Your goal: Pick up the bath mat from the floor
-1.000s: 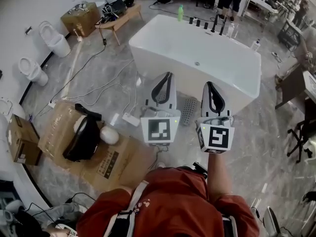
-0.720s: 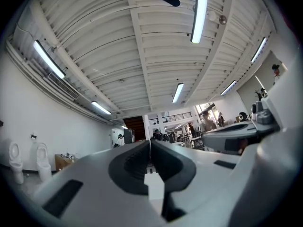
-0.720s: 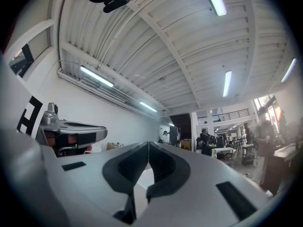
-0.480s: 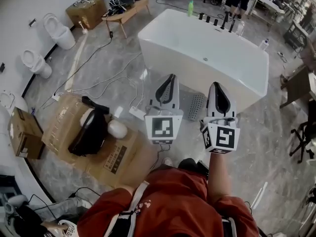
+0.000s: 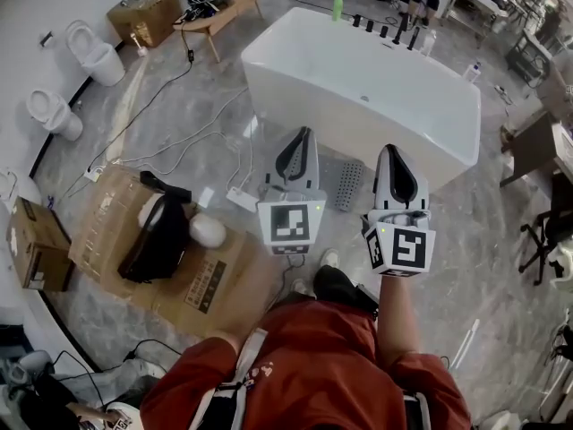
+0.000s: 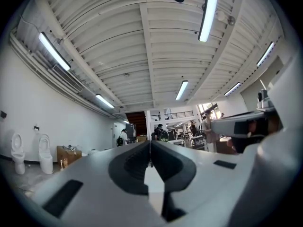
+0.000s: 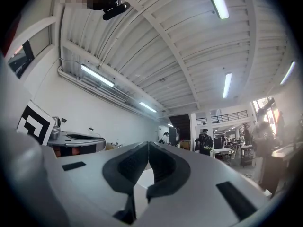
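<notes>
A white tub fills the far half of the showroom floor. Flattened boxes lie at the near left and two toilets stand along the far-left wall. A person in a red shirt stands near the tub, holding the left tongs and right tongs side by side in front of the body. Both are clenched on nothing, pads pressed together, and both point roughly level down the hall rather than at the floor. The grey, perforated mat lies flat on the floor just beside the tub's near wall, seen from above between the two tongs and well below them. Cables trail across the floor to the left, and a white power strip sits near the mat.

The pickup looks not yet begun, and several things could spoil it. With the tongs clenched, a reach would only prod the mat, so they must part first. The mat lies flat on a hard, glossy floor, so the pads may skate over it or shove it against the tub instead of catching an edge. The tub wall crowds the far side and could be knocked. A limp mat gripped at one corner may sag and slip free. The cables could snag a foot on the step in.
</notes>
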{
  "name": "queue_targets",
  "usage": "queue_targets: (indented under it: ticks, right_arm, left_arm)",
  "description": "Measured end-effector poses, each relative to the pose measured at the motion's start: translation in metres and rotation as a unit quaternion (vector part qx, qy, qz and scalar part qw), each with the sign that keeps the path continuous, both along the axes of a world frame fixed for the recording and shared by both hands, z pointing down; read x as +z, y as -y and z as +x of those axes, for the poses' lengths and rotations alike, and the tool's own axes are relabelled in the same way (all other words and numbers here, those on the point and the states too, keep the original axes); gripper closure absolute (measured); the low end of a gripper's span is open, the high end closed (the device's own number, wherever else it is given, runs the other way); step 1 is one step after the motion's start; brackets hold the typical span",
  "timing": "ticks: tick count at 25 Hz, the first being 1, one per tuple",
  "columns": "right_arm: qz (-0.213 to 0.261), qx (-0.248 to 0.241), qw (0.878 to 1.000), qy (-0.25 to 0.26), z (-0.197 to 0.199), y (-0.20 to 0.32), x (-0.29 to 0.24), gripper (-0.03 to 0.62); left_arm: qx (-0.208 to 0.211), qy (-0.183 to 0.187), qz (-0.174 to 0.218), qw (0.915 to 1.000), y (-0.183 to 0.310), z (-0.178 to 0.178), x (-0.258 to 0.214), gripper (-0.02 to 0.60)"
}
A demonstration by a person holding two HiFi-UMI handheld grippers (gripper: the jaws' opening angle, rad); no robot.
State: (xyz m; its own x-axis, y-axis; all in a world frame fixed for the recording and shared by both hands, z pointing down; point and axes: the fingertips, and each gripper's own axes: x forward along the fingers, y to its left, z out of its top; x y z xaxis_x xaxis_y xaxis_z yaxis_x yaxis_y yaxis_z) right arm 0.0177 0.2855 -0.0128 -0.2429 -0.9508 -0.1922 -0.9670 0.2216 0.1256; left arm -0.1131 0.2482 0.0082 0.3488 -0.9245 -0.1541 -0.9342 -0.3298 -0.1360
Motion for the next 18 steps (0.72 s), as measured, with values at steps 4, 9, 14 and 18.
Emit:
queue_targets:
  ticks: [4,9,14,18]
  right_arm:
    - [0.000,-0.005,1.000,0.001,0.002,0.008,0.002,0.581]
    - [0.001,-0.003,1.000,-0.001,0.009,0.025,0.003,0.580]
    - [-0.001,-0.004,1.000,0.003,0.019,0.048,0.004,0.580]
    - [-0.003,0.004,1.000,0.008,0.031,0.071,0.004,0.580]
  left_arm:
    - [0.000,0.008,0.004,1.0000,0.007,0.004,0.000,0.565]
    - [-0.001,0.009,0.003,1.0000,0.021,0.009,0.002,0.565]
    - [-0.007,0.009,0.004,0.9999,0.042,0.016,-0.002,0.565]
    - [-0.005,0.014,0.003,0.9999,0.065,0.026,-0.004,0.565]
